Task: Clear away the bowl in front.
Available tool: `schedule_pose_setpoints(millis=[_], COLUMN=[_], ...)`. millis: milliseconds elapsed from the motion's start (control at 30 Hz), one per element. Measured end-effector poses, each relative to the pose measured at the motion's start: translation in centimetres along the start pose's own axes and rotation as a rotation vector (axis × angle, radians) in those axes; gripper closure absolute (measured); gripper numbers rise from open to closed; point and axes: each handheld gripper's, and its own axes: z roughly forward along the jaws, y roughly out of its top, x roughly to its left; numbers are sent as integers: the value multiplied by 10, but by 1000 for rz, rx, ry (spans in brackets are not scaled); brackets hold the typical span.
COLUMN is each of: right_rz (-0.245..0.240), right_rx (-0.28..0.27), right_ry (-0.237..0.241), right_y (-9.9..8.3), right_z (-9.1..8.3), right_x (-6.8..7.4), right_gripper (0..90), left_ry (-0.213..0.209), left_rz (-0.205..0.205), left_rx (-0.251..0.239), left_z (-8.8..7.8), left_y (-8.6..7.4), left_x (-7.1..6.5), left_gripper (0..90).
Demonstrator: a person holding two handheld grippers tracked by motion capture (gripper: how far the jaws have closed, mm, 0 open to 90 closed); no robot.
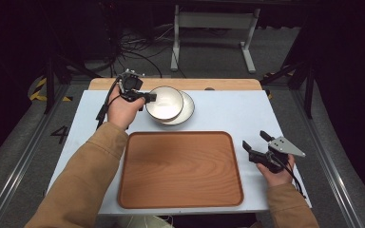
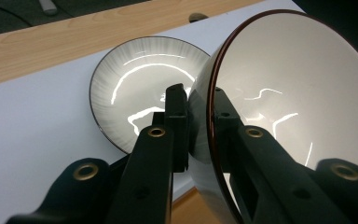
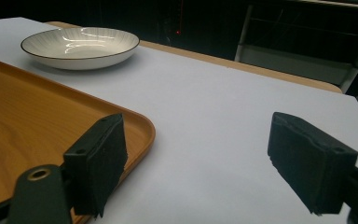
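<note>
My left gripper (image 1: 148,98) is shut on the left rim of a white bowl with a dark edge (image 1: 164,102), held above a shallow white plate (image 1: 184,110) at the back of the table. In the left gripper view the jaws clamp the bowl's rim (image 2: 212,121), one inside and one outside, with the plate (image 2: 135,79) lying on the white mat below. My right gripper (image 1: 255,142) rests open at the table's right, just beside the wooden tray (image 1: 180,168). The right gripper view has nothing between its pads (image 3: 98,163), and the plate (image 3: 80,45) sits far off.
The large wooden tray lies in the middle of the white mat (image 1: 237,114) and holds nothing. A bare wooden strip (image 1: 176,84) runs along the table's far edge. Cables and a metal stand's legs (image 1: 214,38) are on the floor beyond the table.
</note>
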Motion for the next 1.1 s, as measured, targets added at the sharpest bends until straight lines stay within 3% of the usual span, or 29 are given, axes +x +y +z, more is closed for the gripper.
schedule_pose_setpoints(millis=[167, 233, 600, 900, 1100], right_rz=[6, 6, 9, 11, 10], right_rx=[-1, -2, -3, -4, -7], right_ry=[-1, -2, 1, 1, 2], right_y=[0, 0, 0, 0, 0], right_z=[0, 0, 0, 0, -1], right_x=[0, 0, 0, -1, -1], right_gripper=[198, 198, 196, 196, 196], left_ry=[-38, -41, -80, -107, -146], left_rz=[36, 35, 127, 176, 223], left_rx=[-9, -5, 26, 60, 91], left_z=[-12, -13, -28, -27, -20], left_y=[-5, -6, -14, -22, -28], left_x=[-8, -10, -30, -34, -39], left_gripper=[816, 816, 816, 816, 815])
